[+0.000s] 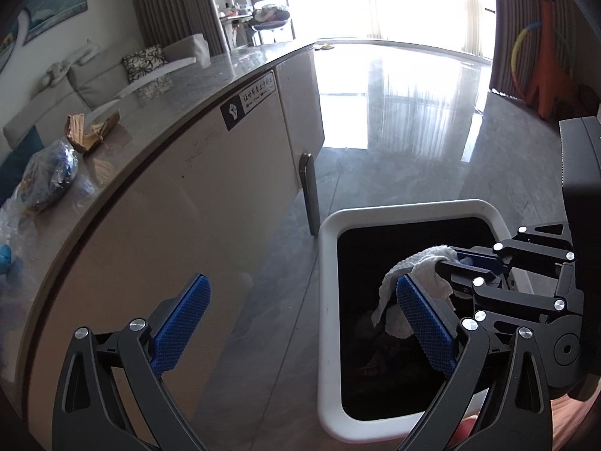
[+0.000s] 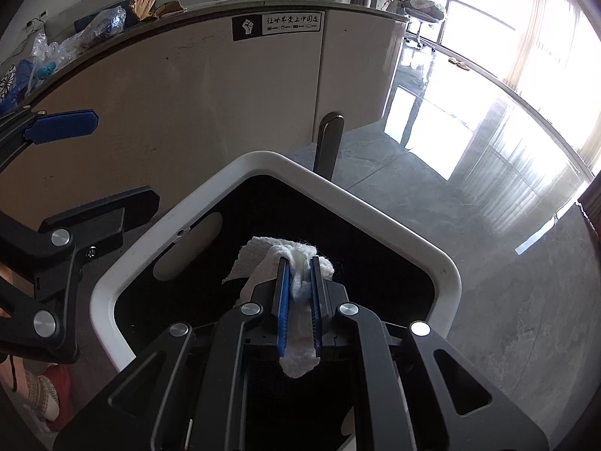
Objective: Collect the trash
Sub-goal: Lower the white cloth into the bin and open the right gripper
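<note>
My right gripper (image 2: pixel 300 263) is shut on a crumpled white paper towel (image 2: pixel 263 259) and holds it over the open mouth of a white-rimmed trash bin (image 2: pixel 432 259) with a black liner. The same towel (image 1: pixel 420 267) and right gripper (image 1: pixel 456 259) show in the left wrist view, above the bin (image 1: pixel 326 263). My left gripper (image 1: pixel 304 300) is open and empty, beside the bin's left rim and in front of the table's beige side panel. Its blue pad (image 2: pixel 62 126) shows in the right wrist view.
A marble-topped table (image 1: pixel 210 71) stands left of the bin with crumpled brown paper (image 1: pixel 90 131), a clear bag with dark contents (image 1: pixel 49 176) and blue plastic (image 1: pixel 5 259) on it. A dark table leg (image 1: pixel 310 191) stands by the bin. Glossy floor extends toward the windows.
</note>
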`<action>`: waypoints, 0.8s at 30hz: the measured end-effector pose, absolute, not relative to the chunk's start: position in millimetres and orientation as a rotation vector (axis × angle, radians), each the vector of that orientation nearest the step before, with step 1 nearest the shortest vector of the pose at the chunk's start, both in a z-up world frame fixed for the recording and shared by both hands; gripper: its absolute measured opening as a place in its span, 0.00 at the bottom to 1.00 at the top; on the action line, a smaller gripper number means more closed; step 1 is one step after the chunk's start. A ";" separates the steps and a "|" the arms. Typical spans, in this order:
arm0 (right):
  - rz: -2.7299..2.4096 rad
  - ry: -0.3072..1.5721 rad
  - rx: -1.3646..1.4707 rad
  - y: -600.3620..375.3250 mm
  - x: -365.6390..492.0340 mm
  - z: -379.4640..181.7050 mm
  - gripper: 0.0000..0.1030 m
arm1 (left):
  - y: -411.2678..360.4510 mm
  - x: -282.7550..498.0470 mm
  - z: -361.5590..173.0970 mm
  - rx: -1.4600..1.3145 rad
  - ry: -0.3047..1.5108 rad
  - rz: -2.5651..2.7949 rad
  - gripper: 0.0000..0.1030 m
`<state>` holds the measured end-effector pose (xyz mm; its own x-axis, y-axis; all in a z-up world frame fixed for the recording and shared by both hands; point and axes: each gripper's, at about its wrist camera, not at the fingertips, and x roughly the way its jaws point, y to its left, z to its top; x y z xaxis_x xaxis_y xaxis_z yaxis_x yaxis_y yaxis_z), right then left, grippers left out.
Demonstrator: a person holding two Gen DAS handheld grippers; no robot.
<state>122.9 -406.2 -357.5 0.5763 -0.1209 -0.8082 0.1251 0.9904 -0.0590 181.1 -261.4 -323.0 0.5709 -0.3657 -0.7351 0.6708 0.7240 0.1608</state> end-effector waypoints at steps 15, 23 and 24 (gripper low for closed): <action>-0.157 1.004 0.001 -407.4 124.1 -376.5 0.84 | -266.9 182.7 -317.8 0.428 0.749 -0.643 0.96; -0.170 0.983 0.042 -415.0 123.6 -372.7 0.95 | -266.0 182.0 -317.3 0.430 0.747 -0.645 0.96; -0.174 0.980 0.030 -414.5 123.5 -371.8 0.95 | -265.8 181.2 -316.6 0.430 0.745 -0.644 0.96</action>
